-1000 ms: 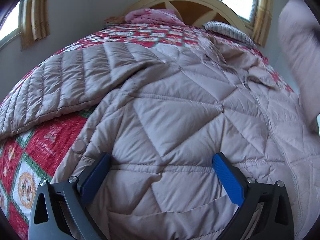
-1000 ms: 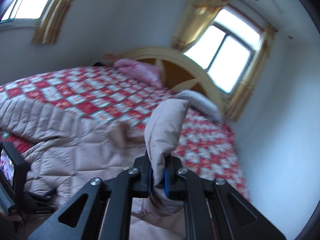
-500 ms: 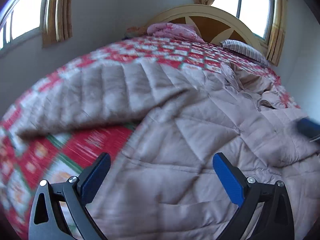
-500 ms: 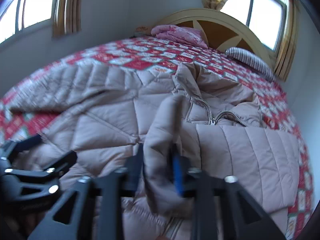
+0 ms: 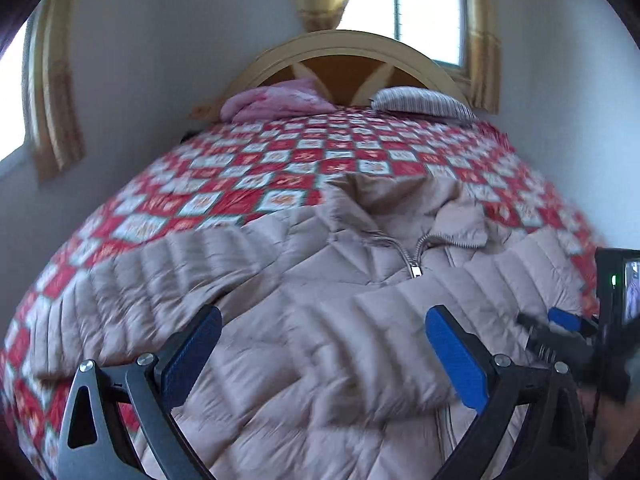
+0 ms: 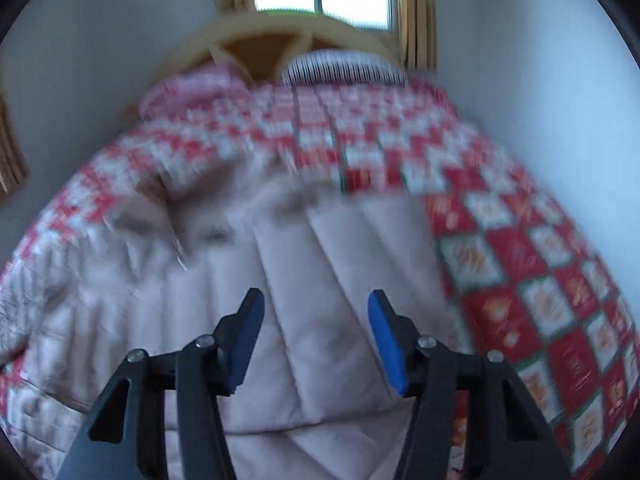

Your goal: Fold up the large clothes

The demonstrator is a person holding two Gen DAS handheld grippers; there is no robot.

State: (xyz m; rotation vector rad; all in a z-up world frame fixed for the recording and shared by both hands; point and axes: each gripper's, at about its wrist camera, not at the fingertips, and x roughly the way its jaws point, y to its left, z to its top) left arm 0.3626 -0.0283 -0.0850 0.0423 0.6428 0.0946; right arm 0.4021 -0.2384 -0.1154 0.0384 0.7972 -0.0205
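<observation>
A beige quilted down jacket (image 5: 304,264) lies face up on a red and white checked bedspread (image 5: 280,168), zipper up. One sleeve (image 5: 420,312) is folded across the chest. The other sleeve (image 5: 132,280) stretches out to the left. My left gripper (image 5: 322,314) hovers open over the jacket's middle, holding nothing. My right gripper (image 6: 315,296) hangs just above the folded sleeve (image 6: 320,248). Its jaws stand apart and are closing a little, with no cloth pinched between them. It also shows at the right edge of the left wrist view as the right gripper (image 5: 560,320).
A pink folded blanket (image 5: 276,98) and a striped pillow (image 5: 420,100) lie against the arched wooden headboard (image 5: 344,56). Curtained windows sit behind and to the left. White walls stand close on both sides of the bed. Bare bedspread (image 6: 520,260) lies right of the jacket.
The right gripper carried the sleeve down over the jacket's chest and opened, leaving it lying there. The left gripper rose and drew back, still open.
</observation>
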